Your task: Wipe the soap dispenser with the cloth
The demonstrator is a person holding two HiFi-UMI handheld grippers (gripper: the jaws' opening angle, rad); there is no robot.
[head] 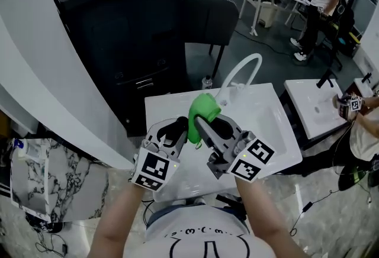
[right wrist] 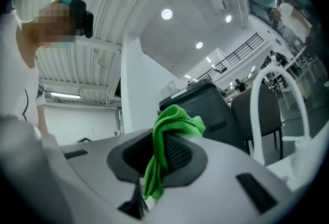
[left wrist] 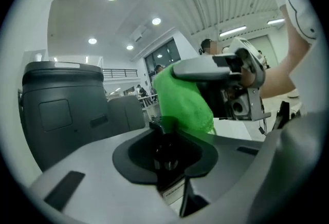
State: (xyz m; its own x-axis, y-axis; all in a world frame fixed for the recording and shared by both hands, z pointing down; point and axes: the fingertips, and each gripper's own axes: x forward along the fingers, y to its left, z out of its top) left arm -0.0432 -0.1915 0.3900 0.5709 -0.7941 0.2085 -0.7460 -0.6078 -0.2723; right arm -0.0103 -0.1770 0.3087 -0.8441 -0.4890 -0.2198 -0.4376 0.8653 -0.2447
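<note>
**Soap dispenser** (left wrist: 165,152): dark body, pale label low on its side. Clamped in left claw (head: 176,132), jaws narrow on it. Held in the air above white basin (head: 269,112), over its front left part. Contents not discernible through the dark body.

**Green cloth** (head: 202,110): pinched in right claw (head: 204,128), bunched beyond the jaws, a tail hanging between them. Lies against the dispenser's top, above the basin's front middle.

**Basin**: white, shallow bowl, with white arched faucet (head: 243,68) at its rear rim. Both claws and their loads in the air above it.

**Black cabinet** (head: 118,32) and **dark chair** (head: 210,19): on the floor behind the basin.
</note>
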